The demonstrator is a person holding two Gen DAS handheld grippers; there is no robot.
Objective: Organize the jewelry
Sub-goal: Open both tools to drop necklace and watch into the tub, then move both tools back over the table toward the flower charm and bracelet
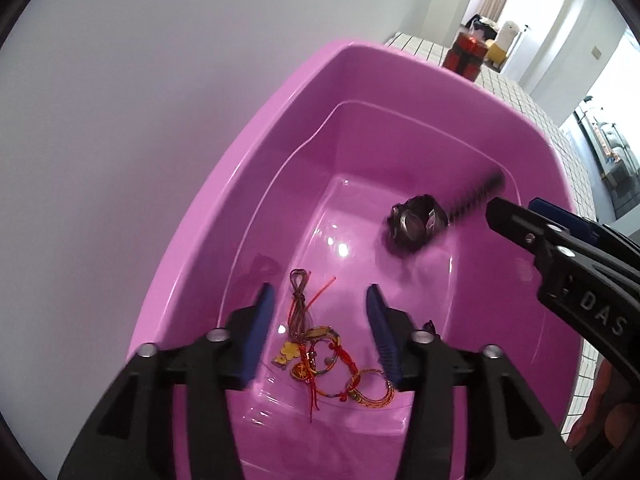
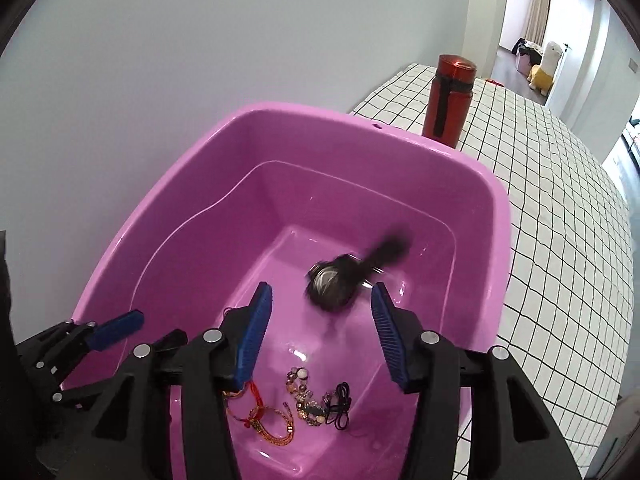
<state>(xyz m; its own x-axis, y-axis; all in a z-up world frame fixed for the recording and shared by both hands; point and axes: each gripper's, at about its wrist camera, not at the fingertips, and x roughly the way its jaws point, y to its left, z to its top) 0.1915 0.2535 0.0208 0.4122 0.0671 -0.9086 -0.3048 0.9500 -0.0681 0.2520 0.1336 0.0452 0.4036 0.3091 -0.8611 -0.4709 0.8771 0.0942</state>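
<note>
A pink plastic tub [image 1: 208,216] [image 2: 168,184] holds the jewelry. A dark wristwatch [image 1: 418,222] [image 2: 340,280] is motion-blurred in mid-air over the tub floor, held by neither gripper. Red and gold cord bracelets [image 1: 320,356] [image 2: 260,416] lie on the floor at the near end. A beaded bracelet [image 2: 302,394] and black cords [image 2: 340,404] lie beside them. My left gripper [image 1: 320,316] is open above the cord bracelets and also shows in the right wrist view [image 2: 116,330]. My right gripper [image 2: 322,312] is open just before the watch; it also shows in the left wrist view [image 1: 516,210].
The tub stands against a white wall on a white tablecloth with a black grid [image 2: 560,240]. A red thermos bottle [image 2: 450,98] [image 1: 466,58] stands behind the tub's far right corner. A doorway to another room lies beyond.
</note>
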